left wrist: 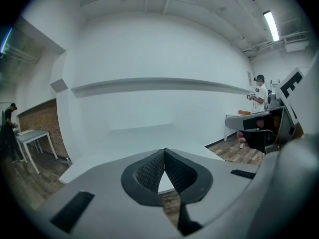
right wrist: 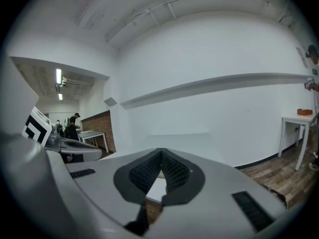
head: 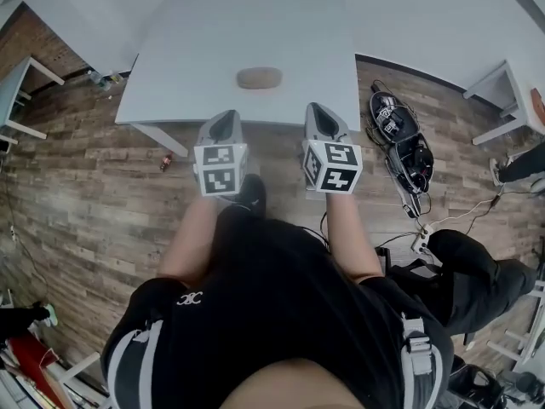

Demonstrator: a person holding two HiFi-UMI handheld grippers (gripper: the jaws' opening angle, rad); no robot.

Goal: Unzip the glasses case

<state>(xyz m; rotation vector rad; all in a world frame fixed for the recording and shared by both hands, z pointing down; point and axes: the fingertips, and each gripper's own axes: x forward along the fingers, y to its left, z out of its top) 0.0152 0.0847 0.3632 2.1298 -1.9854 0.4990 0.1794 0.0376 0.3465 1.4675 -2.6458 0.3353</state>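
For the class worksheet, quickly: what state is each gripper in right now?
Left gripper: closed, holding nothing.
Right gripper: closed, holding nothing.

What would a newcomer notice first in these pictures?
A brown case lies alone on the white table, nearer its front edge. Short of that edge, the left gripper and the right gripper point toward it, both shut and empty. Black gear with cables lies on the floor at the right.
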